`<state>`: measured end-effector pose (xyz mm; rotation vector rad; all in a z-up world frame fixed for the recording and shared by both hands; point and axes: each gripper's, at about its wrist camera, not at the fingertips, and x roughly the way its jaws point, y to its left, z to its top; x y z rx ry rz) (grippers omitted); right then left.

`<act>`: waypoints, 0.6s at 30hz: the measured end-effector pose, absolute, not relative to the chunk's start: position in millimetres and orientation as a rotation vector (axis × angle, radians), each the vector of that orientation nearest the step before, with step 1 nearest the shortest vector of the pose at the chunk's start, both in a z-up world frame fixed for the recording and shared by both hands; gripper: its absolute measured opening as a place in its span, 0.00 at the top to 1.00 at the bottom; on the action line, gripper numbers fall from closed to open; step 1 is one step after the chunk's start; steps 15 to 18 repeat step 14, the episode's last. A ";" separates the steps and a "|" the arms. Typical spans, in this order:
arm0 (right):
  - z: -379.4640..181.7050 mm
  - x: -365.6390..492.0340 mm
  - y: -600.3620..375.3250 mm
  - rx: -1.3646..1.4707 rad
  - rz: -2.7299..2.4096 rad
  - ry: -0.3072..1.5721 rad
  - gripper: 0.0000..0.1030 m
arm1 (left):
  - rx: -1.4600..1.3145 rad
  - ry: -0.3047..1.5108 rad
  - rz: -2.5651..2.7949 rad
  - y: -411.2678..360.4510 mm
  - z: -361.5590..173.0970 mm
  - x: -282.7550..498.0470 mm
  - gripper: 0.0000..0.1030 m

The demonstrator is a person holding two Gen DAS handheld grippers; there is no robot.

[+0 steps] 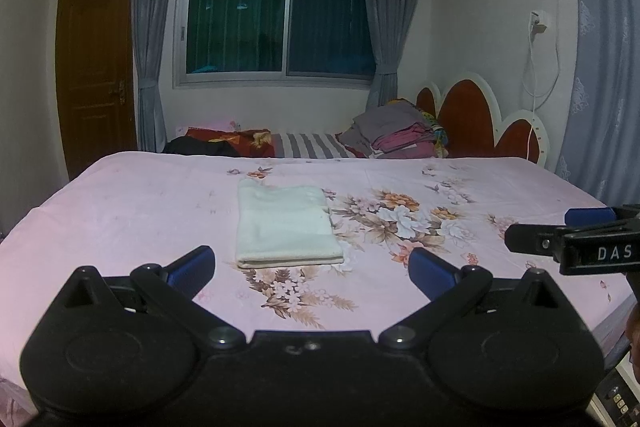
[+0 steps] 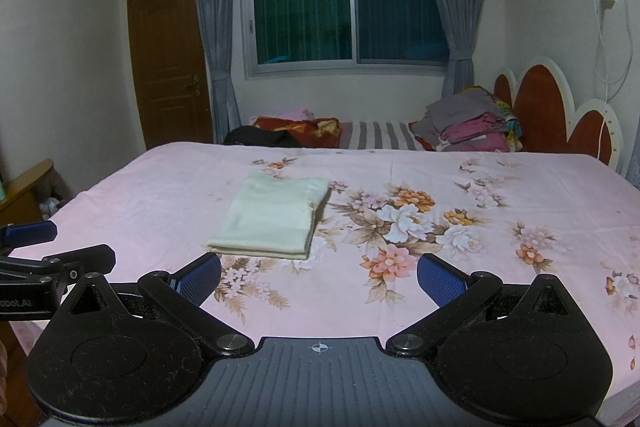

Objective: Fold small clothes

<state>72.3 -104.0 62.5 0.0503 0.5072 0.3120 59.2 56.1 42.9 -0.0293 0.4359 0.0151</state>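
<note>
Both tools hang above the near edge of the bed (image 1: 120,195), fingers spread wide and holding nothing. Ahead of the left gripper (image 1: 312,269), slightly left of centre, the cream garment (image 1: 286,223) lies flat as a neat rectangle; from the right gripper (image 2: 319,277) it sits ahead and leftward. The folding looks finished or nearly so. Any next move calls for reaching forward to pinch an edge.

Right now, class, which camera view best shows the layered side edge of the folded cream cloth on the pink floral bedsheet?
The right wrist view: the folded cream cloth turns its right side towards the camera, showing the stacked layers. The left wrist view shows the cloth nearly head-on, mainly its top and front fold.
</note>
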 end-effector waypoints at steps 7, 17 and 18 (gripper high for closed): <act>63.9 73.8 -107.1 0.047 0.315 0.508 0.00 | -0.025 0.430 0.017 58.7 44.8 59.6 0.01; 66.0 78.3 -112.7 0.044 0.319 0.504 0.00 | -0.032 0.417 0.022 67.0 48.1 63.9 0.01; 66.0 78.3 -112.7 0.044 0.319 0.504 0.00 | -0.032 0.417 0.022 67.0 48.1 63.9 0.01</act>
